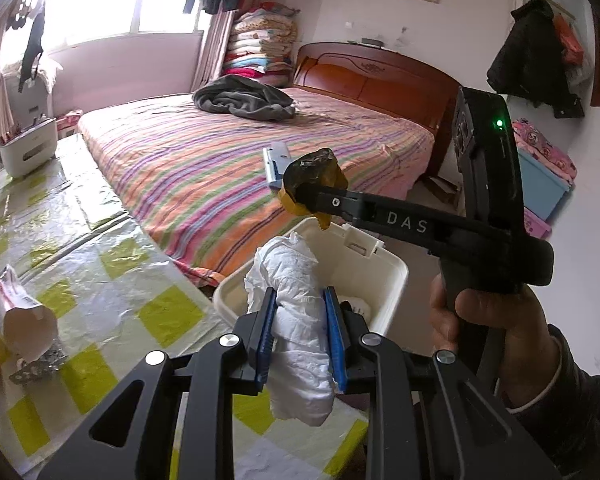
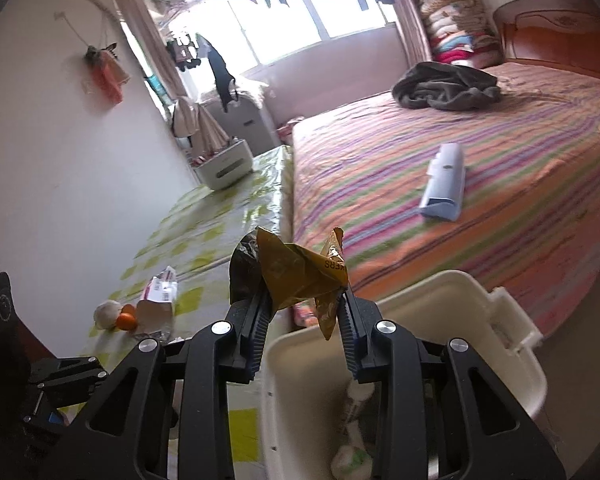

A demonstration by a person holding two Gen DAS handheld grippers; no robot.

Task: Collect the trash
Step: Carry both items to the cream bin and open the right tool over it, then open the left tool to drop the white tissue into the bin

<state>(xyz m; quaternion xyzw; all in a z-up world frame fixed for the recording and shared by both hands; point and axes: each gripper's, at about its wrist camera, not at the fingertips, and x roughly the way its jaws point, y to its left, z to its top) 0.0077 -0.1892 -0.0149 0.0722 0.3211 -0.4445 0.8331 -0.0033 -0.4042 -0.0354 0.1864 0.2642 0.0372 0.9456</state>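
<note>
My left gripper [image 1: 299, 300] is shut on a crumpled white tissue [image 1: 296, 328], held over the near rim of a white plastic bin [image 1: 394, 276] beside the table. My right gripper [image 1: 300, 196], held by a person's hand [image 1: 492, 320], reaches in from the right and grips a crumpled yellow-brown wrapper [image 1: 316, 168] above the bin's far side. In the right wrist view the wrapper [image 2: 296, 276] sits between the pads of the right gripper [image 2: 303, 300], touching both, just over the bin [image 2: 432, 312]. Small bottles [image 2: 356, 400] lie at the bin's bottom.
A table with a yellow-check plastic cover [image 1: 100, 240] carries an open paper carton [image 1: 20, 312], a foil scrap [image 1: 40, 364], an orange [image 2: 126, 320] and a white box [image 1: 28, 148]. Beyond the bin is a striped bed [image 1: 204, 160] with a blue box [image 2: 444, 184].
</note>
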